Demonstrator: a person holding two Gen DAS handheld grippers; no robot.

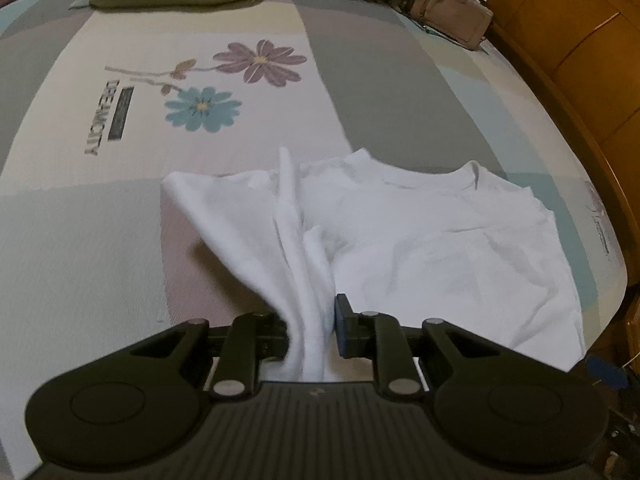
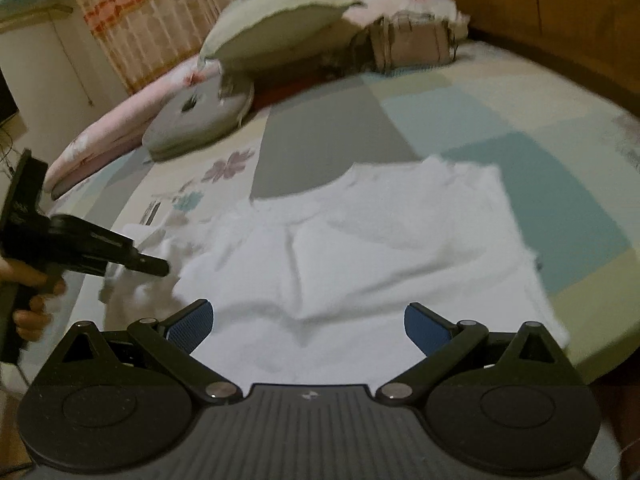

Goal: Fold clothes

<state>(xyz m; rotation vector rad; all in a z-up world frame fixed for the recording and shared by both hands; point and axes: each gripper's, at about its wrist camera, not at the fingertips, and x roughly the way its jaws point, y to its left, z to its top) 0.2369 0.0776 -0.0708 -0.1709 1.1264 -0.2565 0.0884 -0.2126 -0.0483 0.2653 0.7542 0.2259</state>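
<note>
A white T-shirt (image 1: 420, 224) lies spread on the patterned bedsheet (image 1: 80, 208), its collar toward the far side. My left gripper (image 1: 312, 332) is shut on a bunched fold of the shirt, which rises from the bed into its jaws. In the right wrist view the same white T-shirt (image 2: 380, 248) lies flat. My right gripper (image 2: 308, 324) hovers over its near edge, open, with nothing between the blue pads (image 2: 192, 324). The left gripper (image 2: 156, 266) appears at the left of that view, held by a hand (image 2: 28, 292).
Pillows (image 2: 276, 28) and a pink quilt (image 2: 112, 128) lie at the far end of the bed, beside a beige bag (image 1: 448, 8). A wooden bed frame (image 1: 580, 92) runs along the right side. A curtain (image 2: 160, 4) hangs behind.
</note>
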